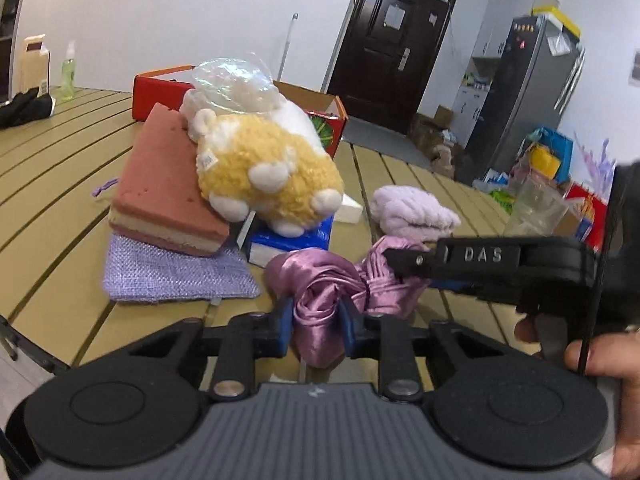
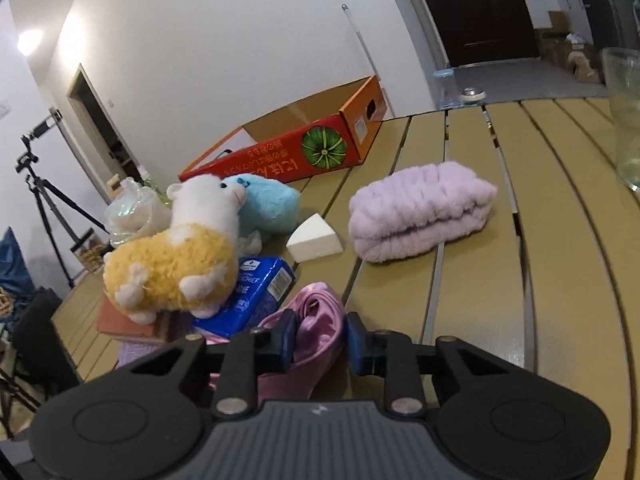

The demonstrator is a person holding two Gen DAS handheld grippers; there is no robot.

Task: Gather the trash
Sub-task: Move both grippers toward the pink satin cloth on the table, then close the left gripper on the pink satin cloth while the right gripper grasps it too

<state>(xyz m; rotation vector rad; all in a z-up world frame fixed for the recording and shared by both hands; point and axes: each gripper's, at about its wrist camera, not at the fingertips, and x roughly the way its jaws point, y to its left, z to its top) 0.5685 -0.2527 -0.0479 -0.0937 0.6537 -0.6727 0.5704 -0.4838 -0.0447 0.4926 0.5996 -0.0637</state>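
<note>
A crumpled pink satin cloth (image 1: pixel 340 288) lies at the near edge of the slatted table (image 1: pixel 60 168). My left gripper (image 1: pixel 316 330) is shut on one end of it. My right gripper (image 2: pixel 318 338) is shut on its other end (image 2: pixel 316 320); its fingers (image 1: pixel 408 262) reach into the cloth from the right in the left wrist view. An open orange cardboard box (image 2: pixel 304 148) stands at the table's far side and also shows in the left wrist view (image 1: pixel 328 120).
A yellow and white plush sheep (image 1: pixel 264 168) lies on a blue package (image 1: pixel 292 240) beside a pink sponge block (image 1: pixel 160 192) and a lilac pouch (image 1: pixel 172 272). A folded lilac towel (image 2: pixel 420 208), a white wedge (image 2: pixel 316 240), a blue plush (image 2: pixel 268 204) and a glass (image 2: pixel 626 116) stand around.
</note>
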